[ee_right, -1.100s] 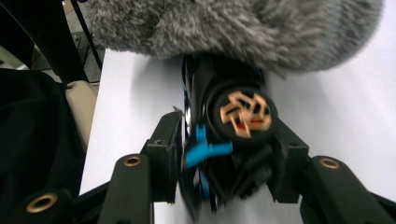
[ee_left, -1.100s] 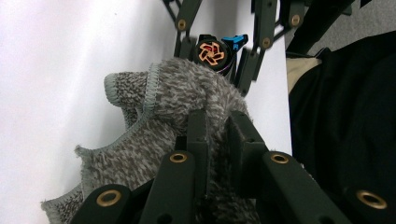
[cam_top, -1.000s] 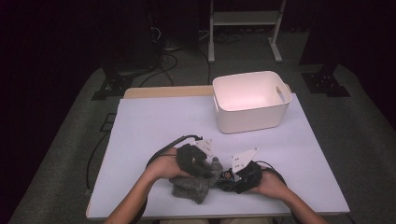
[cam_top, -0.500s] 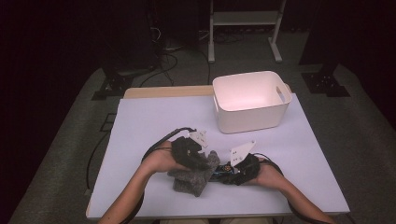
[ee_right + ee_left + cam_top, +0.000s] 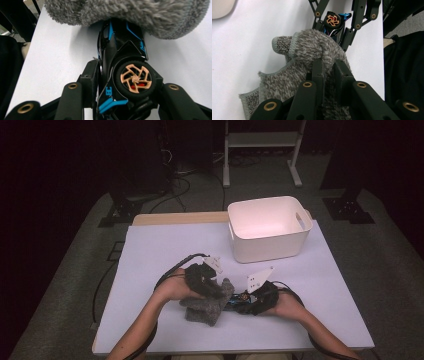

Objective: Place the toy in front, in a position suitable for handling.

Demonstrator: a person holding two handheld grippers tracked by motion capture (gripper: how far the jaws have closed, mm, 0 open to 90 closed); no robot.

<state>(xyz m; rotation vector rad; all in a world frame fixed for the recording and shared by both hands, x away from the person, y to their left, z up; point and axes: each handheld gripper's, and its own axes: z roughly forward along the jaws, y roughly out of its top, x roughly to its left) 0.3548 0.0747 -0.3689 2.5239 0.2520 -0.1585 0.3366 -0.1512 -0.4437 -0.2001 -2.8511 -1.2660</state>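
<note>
White table point(image 5: 165, 250), dark room; left gripper point(image 5: 328, 68) clamps grey cloth point(image 5: 307, 50), right gripper point(image 5: 125, 75) toy car point(image 5: 125, 47).

High overview (two close tongs views)

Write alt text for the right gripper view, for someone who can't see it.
The right gripper is shut on a black and blue toy car, one copper-spoked wheel facing the camera. A fuzzy grey cloth covers the car's far end, on a white table.

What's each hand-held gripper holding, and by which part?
Left hand-held gripper pinches a fold of the grey cloth. Right hand-held gripper clamps the black toy car across its wheel end.
</note>
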